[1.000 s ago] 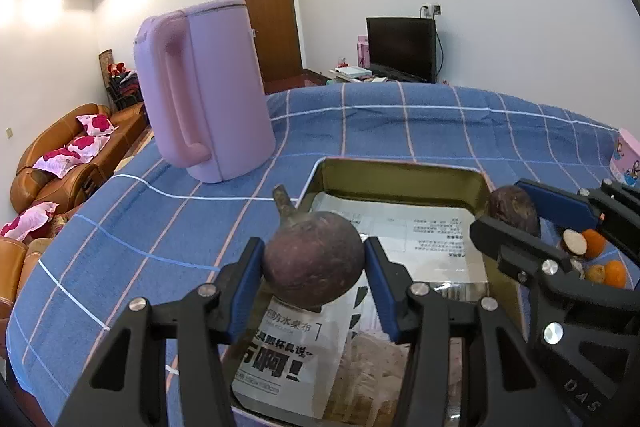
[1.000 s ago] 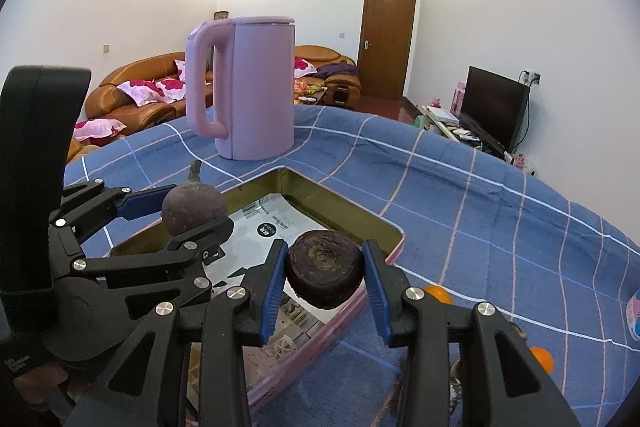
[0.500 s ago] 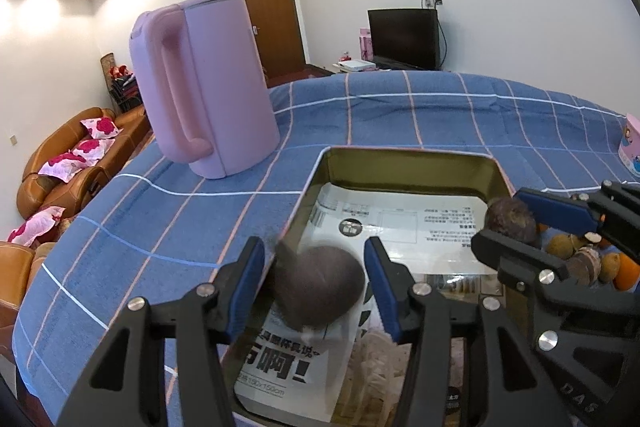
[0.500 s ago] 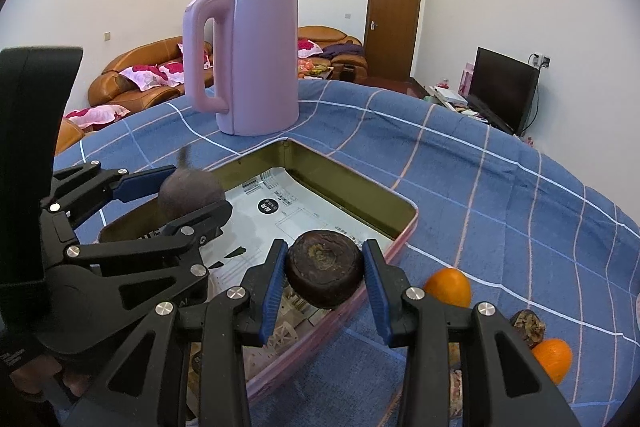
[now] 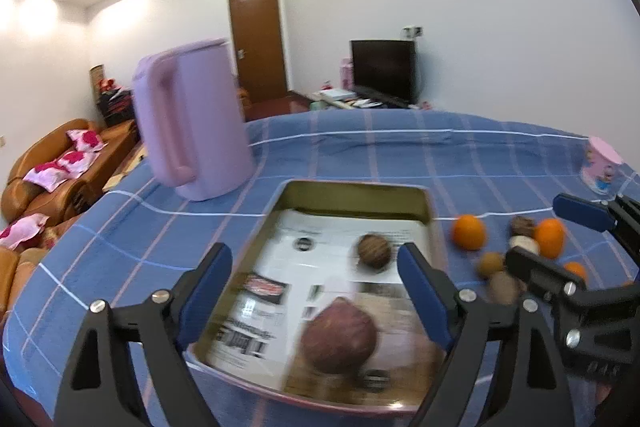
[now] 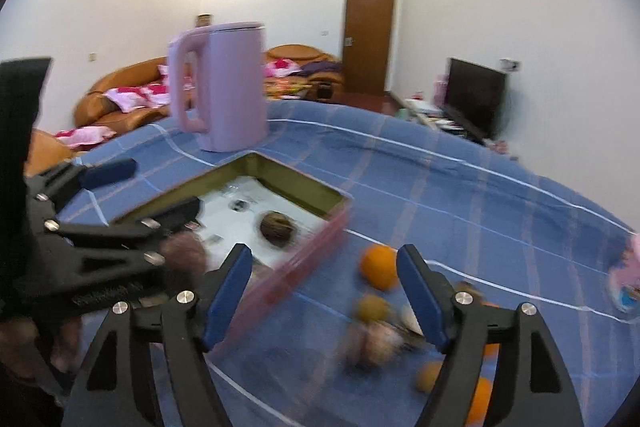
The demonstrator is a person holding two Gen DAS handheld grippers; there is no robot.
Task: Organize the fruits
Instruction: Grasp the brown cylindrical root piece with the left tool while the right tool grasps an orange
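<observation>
A shallow metal tray [image 5: 352, 191] [image 6: 301, 179] lined with printed paper lies on the blue checked cloth. Two dark round fruits rest in it: a purple one [image 5: 338, 335] [image 6: 185, 254] near the front and a brown one [image 5: 374, 253] [image 6: 276, 229] further in. My left gripper [image 5: 316, 287] [image 6: 144, 191] hovers over the tray's near end, its jaws opening with nothing gripped between them. My right gripper [image 6: 324, 287] [image 5: 560, 239] is beside the tray's right edge, its jaws also opening and holding nothing. Oranges [image 5: 469, 231] [image 6: 379, 267] and small brown fruits [image 5: 491, 263] [image 6: 372, 307] lie loose to the right of the tray.
A tall pink kettle [image 5: 192, 123] [image 6: 228, 87] stands behind the tray on the left. A pink printed cup [image 5: 602, 167] [image 6: 626, 279] sits at the far right of the cloth. Sofas, a door and a television are beyond the table.
Both grippers have let go of their dark fruits, which now lie in the tray. Both sets of jaws have spread wide and both grippers have drawn back from the tray.
</observation>
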